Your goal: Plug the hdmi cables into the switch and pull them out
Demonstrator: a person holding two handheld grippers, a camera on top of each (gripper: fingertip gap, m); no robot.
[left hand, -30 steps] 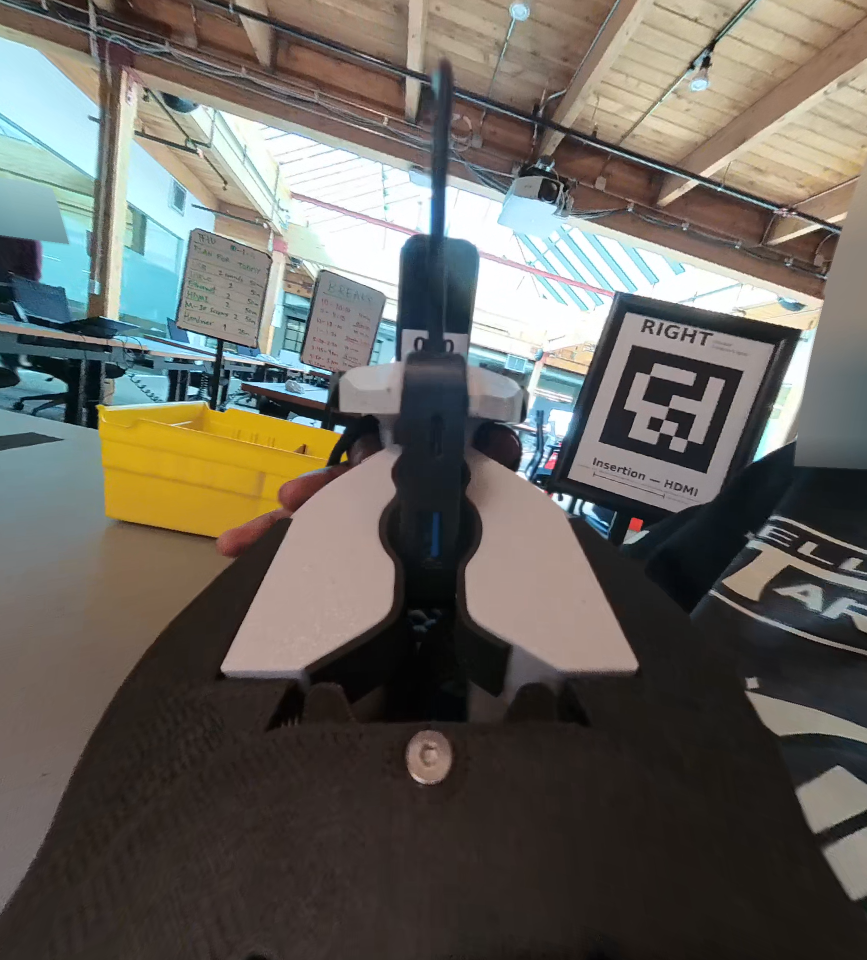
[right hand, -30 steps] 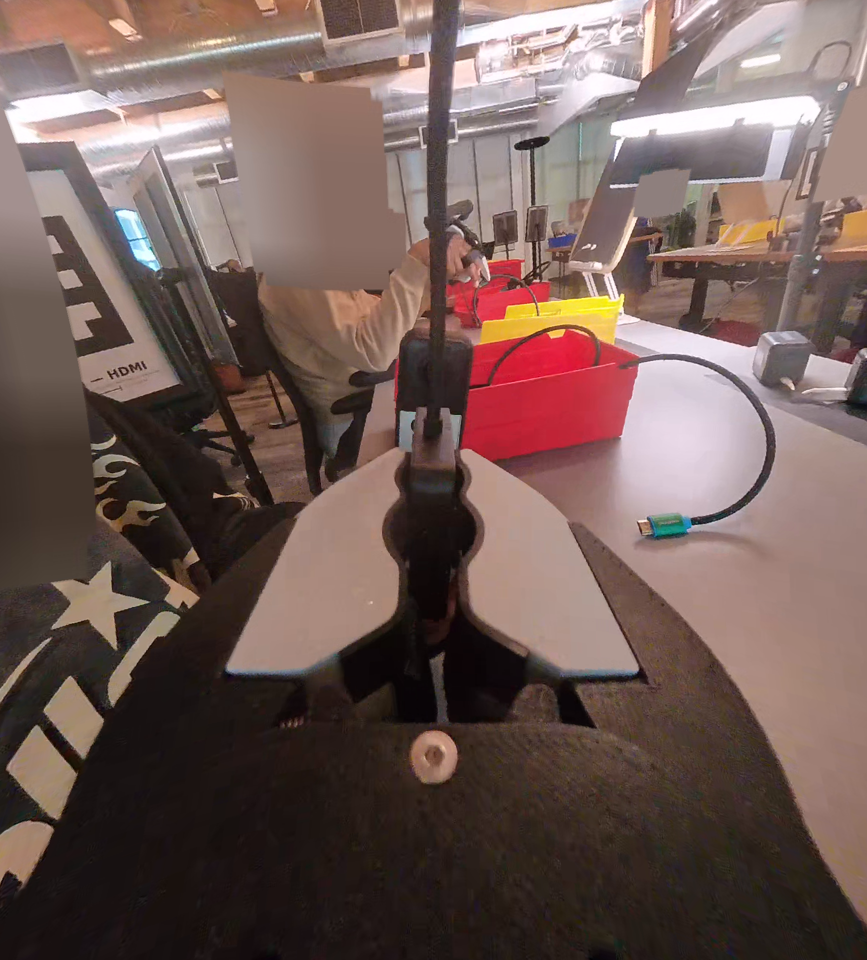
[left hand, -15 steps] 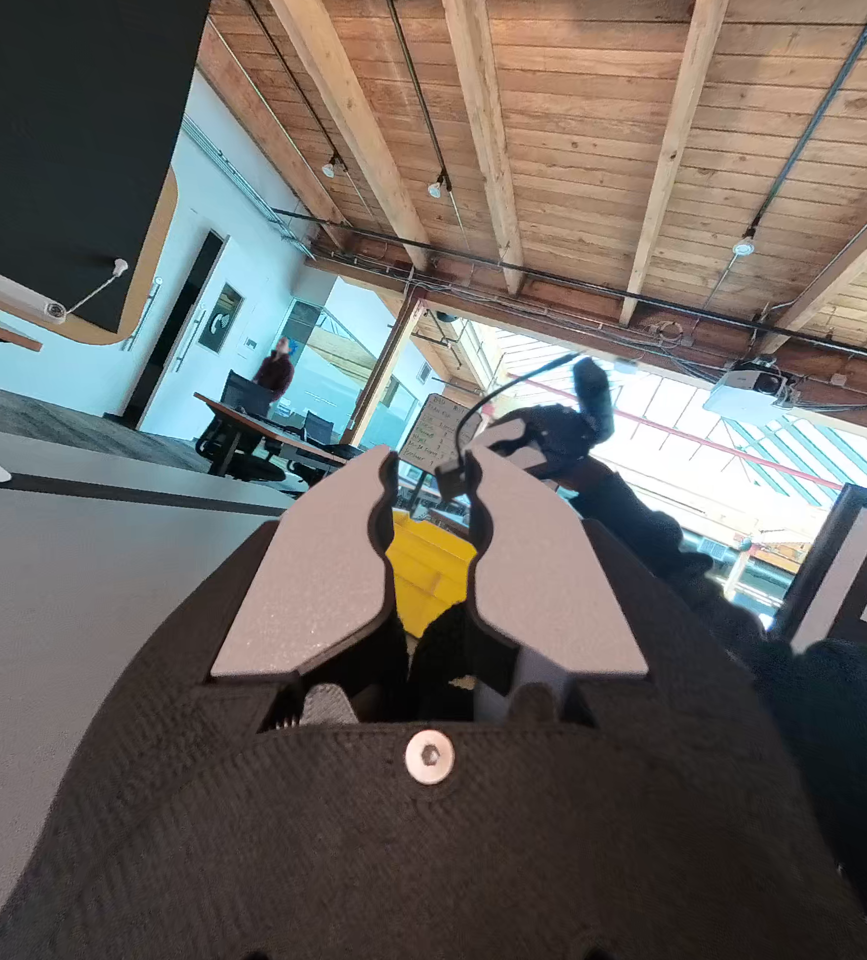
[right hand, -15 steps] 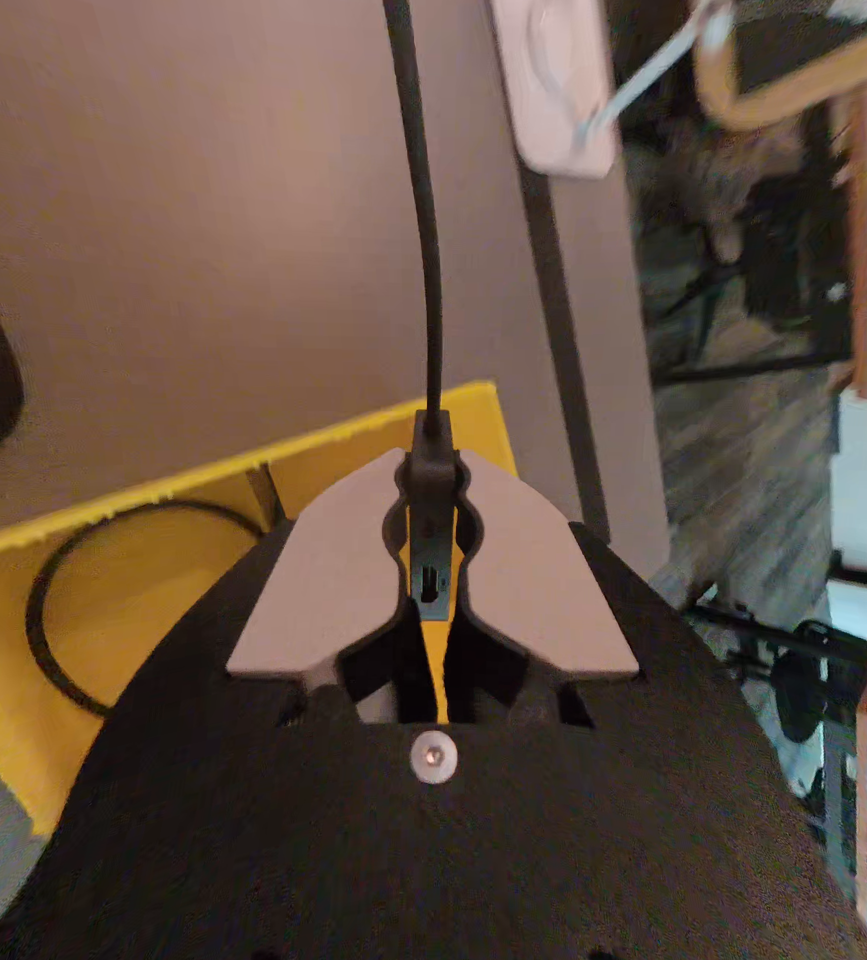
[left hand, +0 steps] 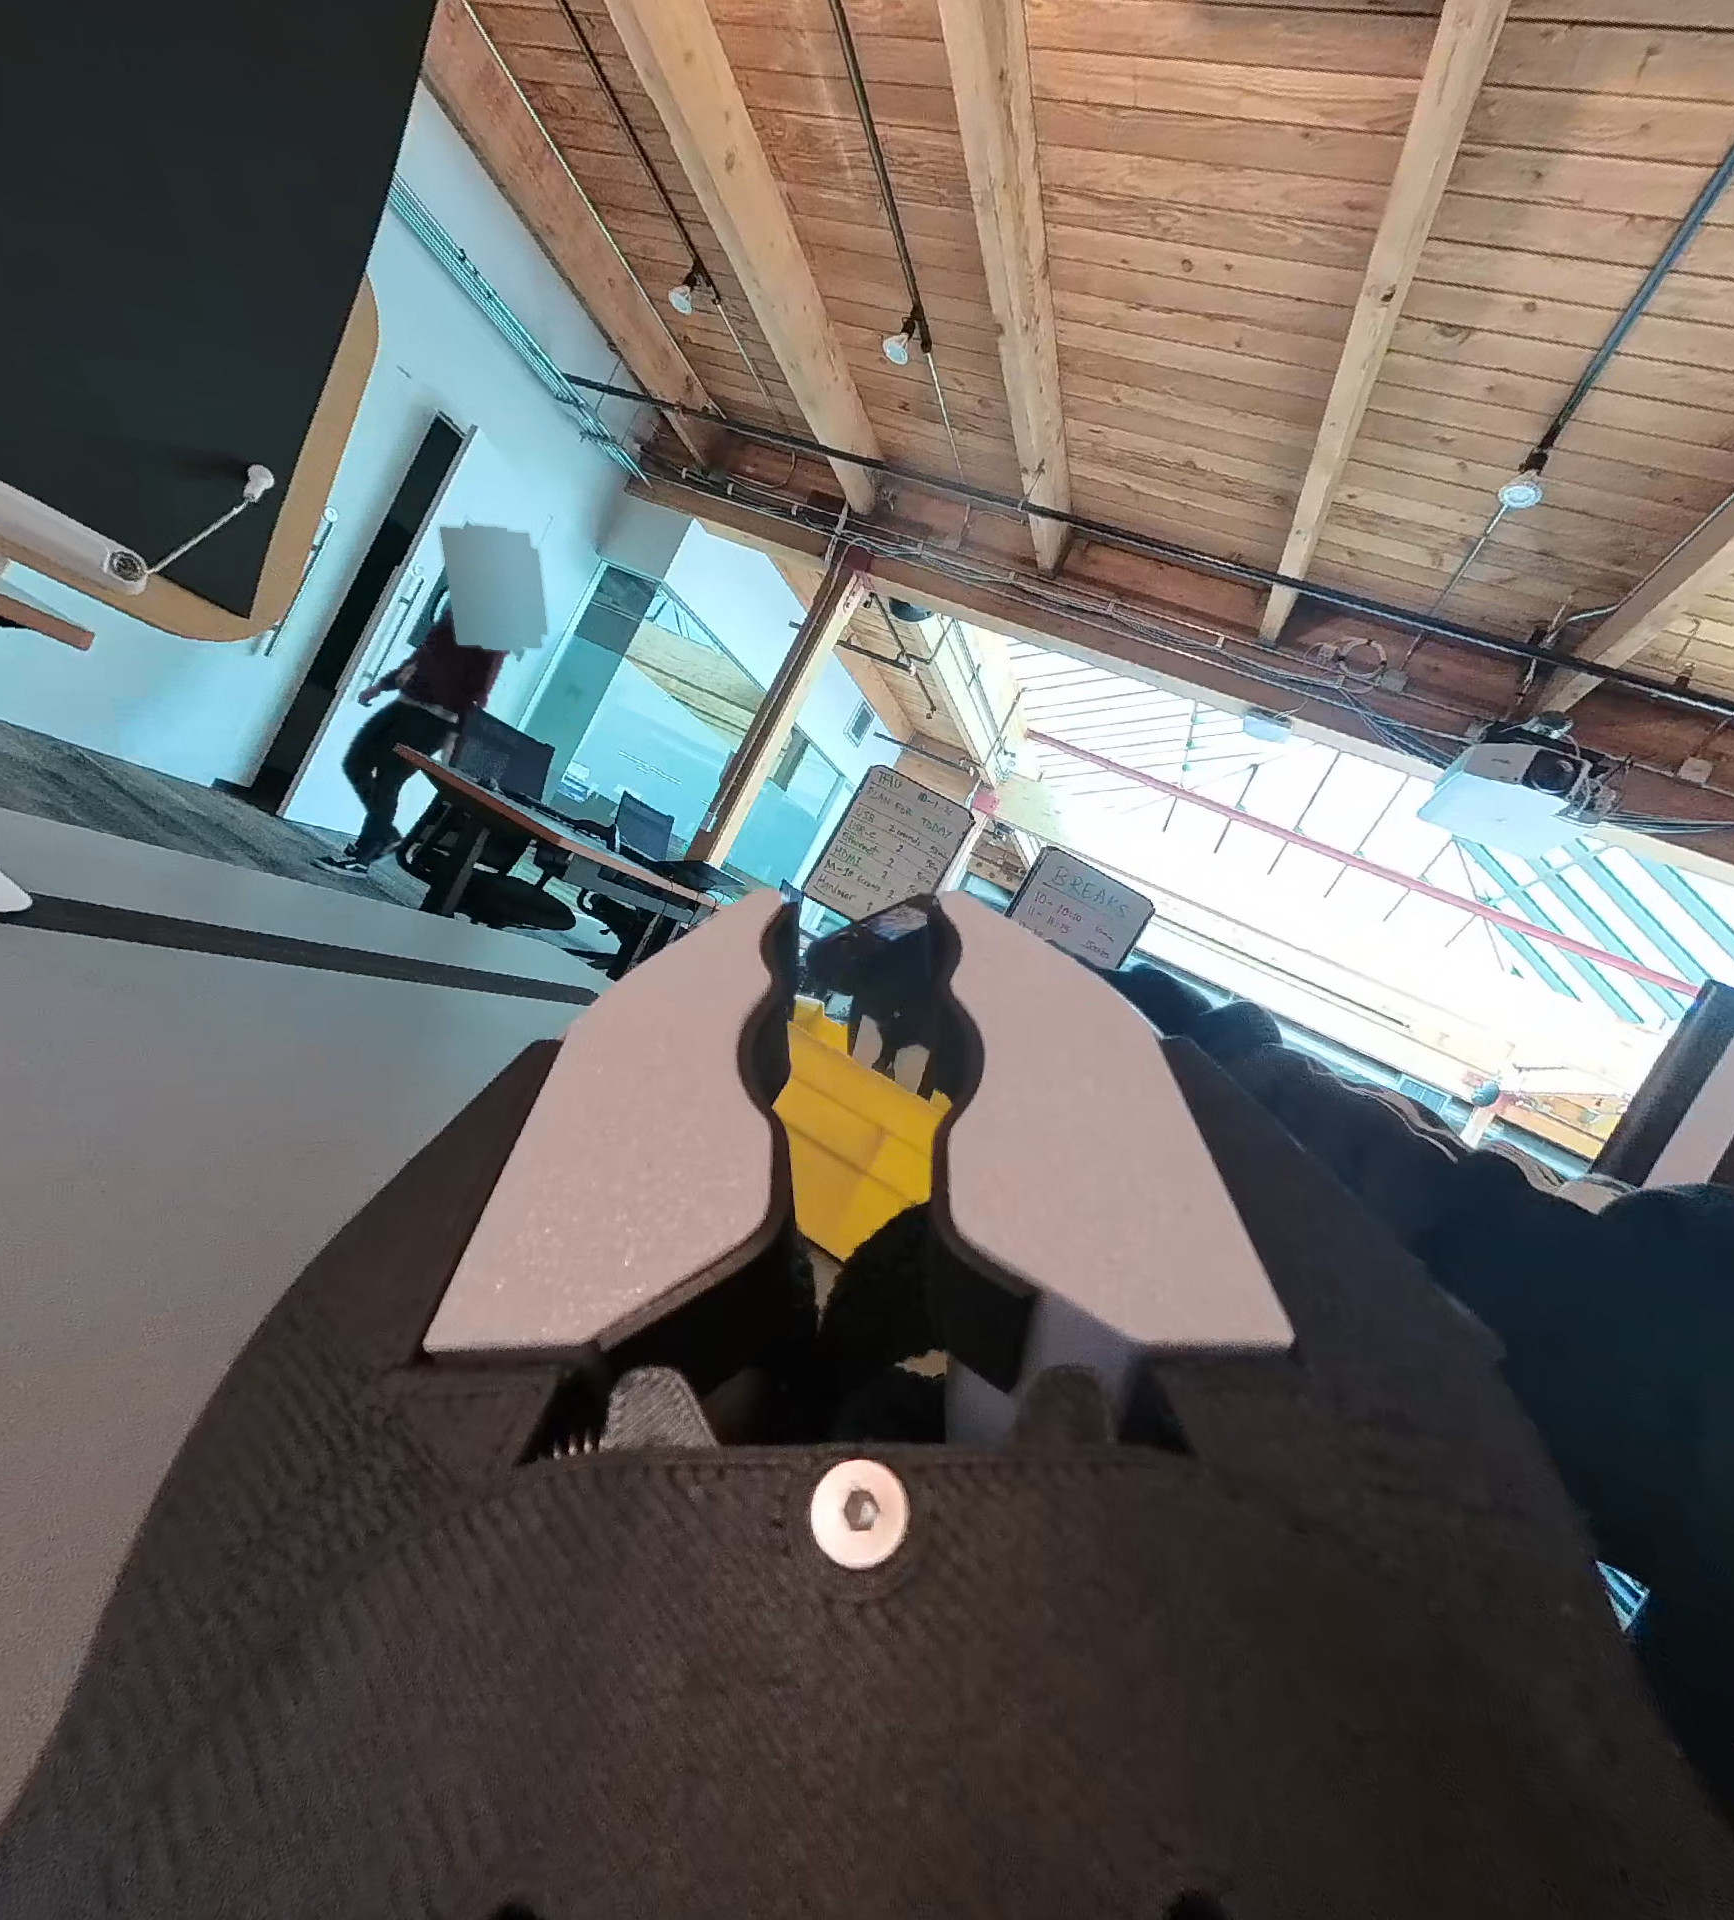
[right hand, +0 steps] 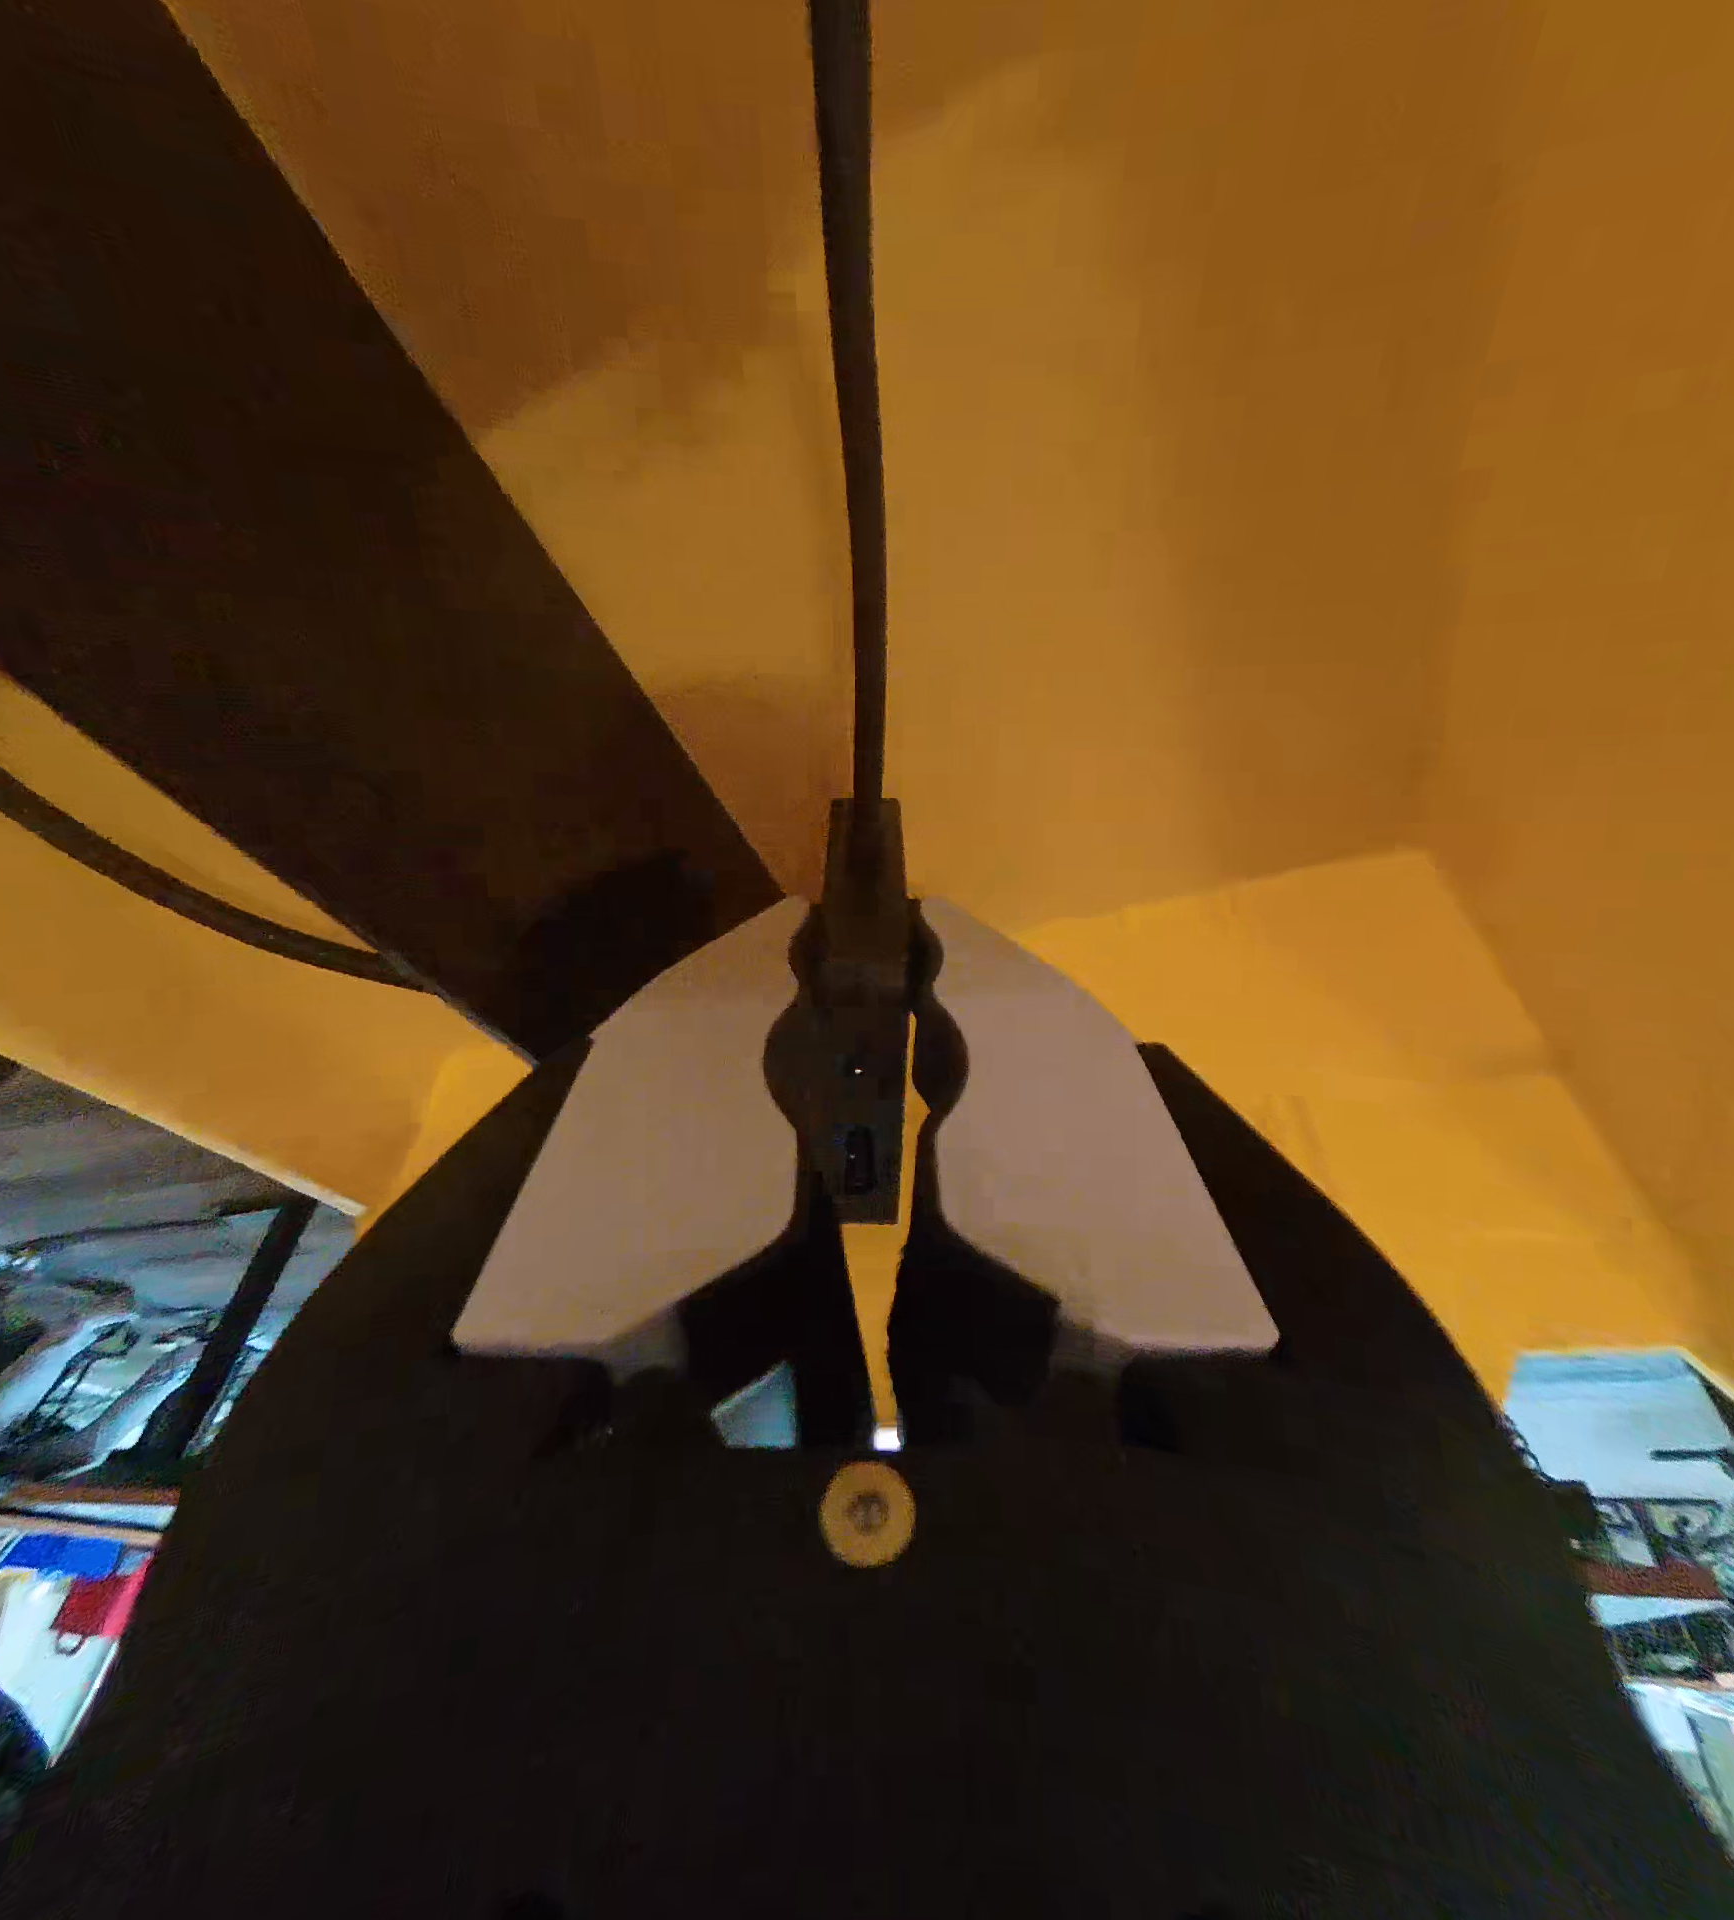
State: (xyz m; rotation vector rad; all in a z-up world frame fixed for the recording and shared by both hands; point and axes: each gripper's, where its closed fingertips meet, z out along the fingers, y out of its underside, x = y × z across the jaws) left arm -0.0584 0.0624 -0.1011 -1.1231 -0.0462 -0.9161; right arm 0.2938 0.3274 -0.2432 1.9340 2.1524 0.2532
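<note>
Grey, matte fingers of our left gripper (left hand: pixel 863 925) stand apart with nothing between them; past the gap we see a yellow bin (left hand: pixel 858 1153) ahead on the grey table (left hand: pixel 167 1143), a dark shape over it.

Right view: our right gripper (right hand: pixel 861 935) clamps a small black switch (right hand: pixel 858 1091), its cable (right hand: pixel 858 416) running straight ahead down into the smooth bin (right hand: pixel 1258 520), long axis along the fingers. We judge the right nearer.
</note>
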